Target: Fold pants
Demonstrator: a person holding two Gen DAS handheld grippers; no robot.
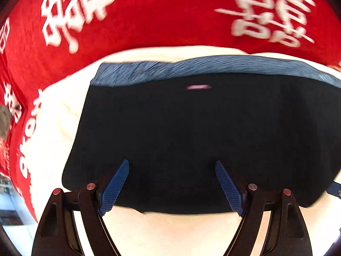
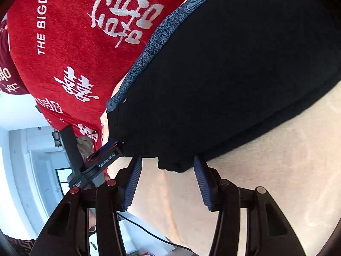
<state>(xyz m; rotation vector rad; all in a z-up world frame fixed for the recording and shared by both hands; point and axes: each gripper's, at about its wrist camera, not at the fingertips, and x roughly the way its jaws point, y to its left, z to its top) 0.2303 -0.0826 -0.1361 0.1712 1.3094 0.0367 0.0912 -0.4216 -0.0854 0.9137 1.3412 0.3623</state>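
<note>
The black pants (image 1: 191, 132) lie folded into a wide block on a cream cloth (image 1: 170, 230), with a blue-grey waistband (image 1: 170, 69) along the far edge. My left gripper (image 1: 172, 166) is open above the pants' near edge, holding nothing. In the right wrist view the pants (image 2: 223, 81) fill the upper right, waistband (image 2: 149, 49) to their left. My right gripper (image 2: 168, 160) is open at the pants' near corner, empty. The left gripper's body (image 2: 102, 160) shows beside that corner.
A red blanket with white characters (image 1: 149, 10) lies beyond the cream cloth, also in the right wrist view (image 2: 70, 42). The bed's edge and a white room (image 2: 25, 160) show at lower left, with a black cable (image 2: 149, 232) below.
</note>
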